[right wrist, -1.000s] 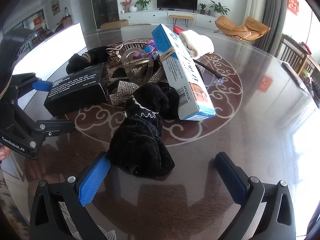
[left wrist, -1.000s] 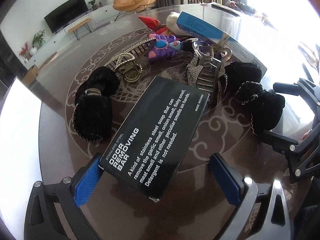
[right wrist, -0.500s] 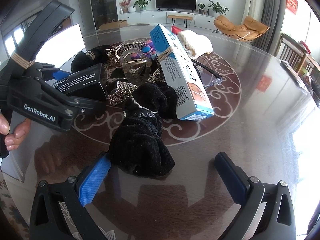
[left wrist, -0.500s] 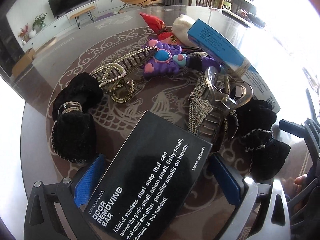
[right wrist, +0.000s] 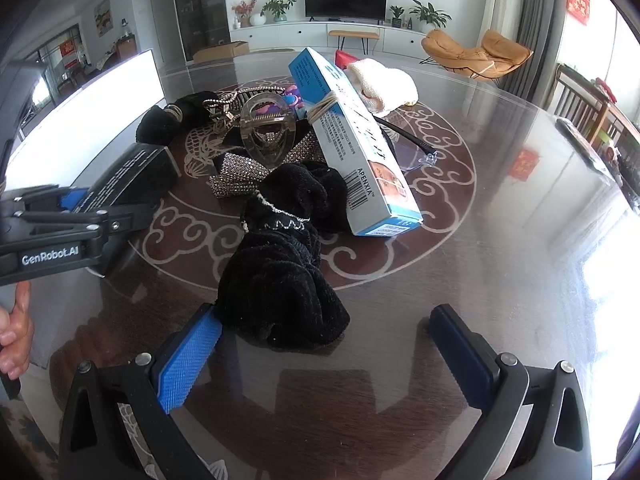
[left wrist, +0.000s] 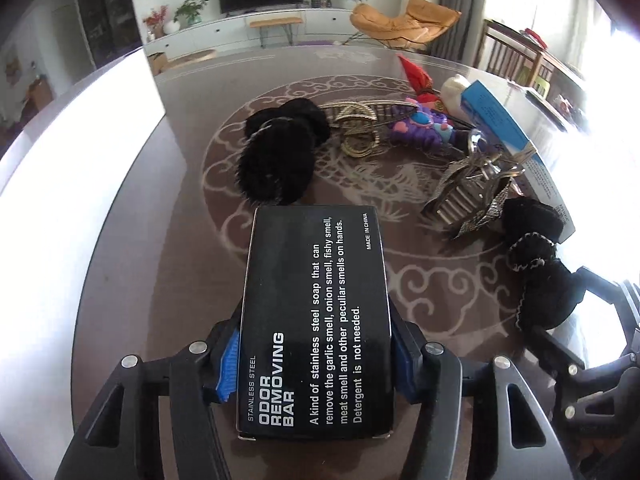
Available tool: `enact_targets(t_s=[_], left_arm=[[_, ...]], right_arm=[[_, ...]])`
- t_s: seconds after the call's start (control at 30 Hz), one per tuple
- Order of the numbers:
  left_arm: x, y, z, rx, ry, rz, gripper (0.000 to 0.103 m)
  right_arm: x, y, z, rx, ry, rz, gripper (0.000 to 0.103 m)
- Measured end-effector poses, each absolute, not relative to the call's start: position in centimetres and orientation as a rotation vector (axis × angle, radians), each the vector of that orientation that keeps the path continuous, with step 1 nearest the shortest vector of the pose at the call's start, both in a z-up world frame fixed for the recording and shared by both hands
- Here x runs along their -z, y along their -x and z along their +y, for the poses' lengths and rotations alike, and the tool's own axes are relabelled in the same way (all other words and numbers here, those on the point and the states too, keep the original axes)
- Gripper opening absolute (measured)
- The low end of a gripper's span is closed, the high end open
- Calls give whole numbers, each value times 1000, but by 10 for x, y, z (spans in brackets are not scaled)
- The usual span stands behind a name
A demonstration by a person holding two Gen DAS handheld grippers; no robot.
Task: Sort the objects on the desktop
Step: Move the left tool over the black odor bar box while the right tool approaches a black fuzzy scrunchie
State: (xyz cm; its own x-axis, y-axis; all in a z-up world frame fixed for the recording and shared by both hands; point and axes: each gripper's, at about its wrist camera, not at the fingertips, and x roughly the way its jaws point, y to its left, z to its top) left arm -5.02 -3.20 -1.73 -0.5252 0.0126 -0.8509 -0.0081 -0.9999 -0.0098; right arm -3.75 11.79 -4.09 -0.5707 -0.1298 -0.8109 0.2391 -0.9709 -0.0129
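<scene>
Since the earlier frames the left gripper [left wrist: 316,354] has swung square to the black soap-bar box [left wrist: 316,320], which lay slantwise across its fingers then and now runs straight up the lower middle of the left wrist view. Its jaws are closing, with the box between them, and the blue pads [left wrist: 229,364] appear to meet the box's long sides; whether they already press firmly is hard to tell. Seen from the right wrist view, the box sits at middle left on the dark patterned table [right wrist: 500,208], just clear of the heap of hair clips and the black scrunchie [right wrist: 280,280]. The right gripper [right wrist: 324,356] hangs at the bottom of its own frame, fingers spread wide with nothing between them, the scrunchie's near end just beside its left pad. To do this step well, I would finish the squeeze evenly across both long edges before lifting, since the carton is glossy and probably crushable, then raise it straight up so the far end does not drag into the fluffy black clip [left wrist: 280,160] just beyond it.
</scene>
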Motion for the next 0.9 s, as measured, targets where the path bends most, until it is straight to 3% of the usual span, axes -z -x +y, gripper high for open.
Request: enact_targets(t_s=[0.17,0.23,0.27,0.9], left_arm=[[20,29,-50,-2804,1499,-45,63],[25,31,-54,-2813,1521,-47,97],[29,33,-54,-2825,1535,-70,103],[33,26,-50,-2870,1496,-88,103]], right_arm=[[41,38,118,2608,-1332,178,103],[41,38,118,2609,-1332,177,103],[40,37,119,2609,-1332,177,103],[40,36,118,2610,-1331,177,103]])
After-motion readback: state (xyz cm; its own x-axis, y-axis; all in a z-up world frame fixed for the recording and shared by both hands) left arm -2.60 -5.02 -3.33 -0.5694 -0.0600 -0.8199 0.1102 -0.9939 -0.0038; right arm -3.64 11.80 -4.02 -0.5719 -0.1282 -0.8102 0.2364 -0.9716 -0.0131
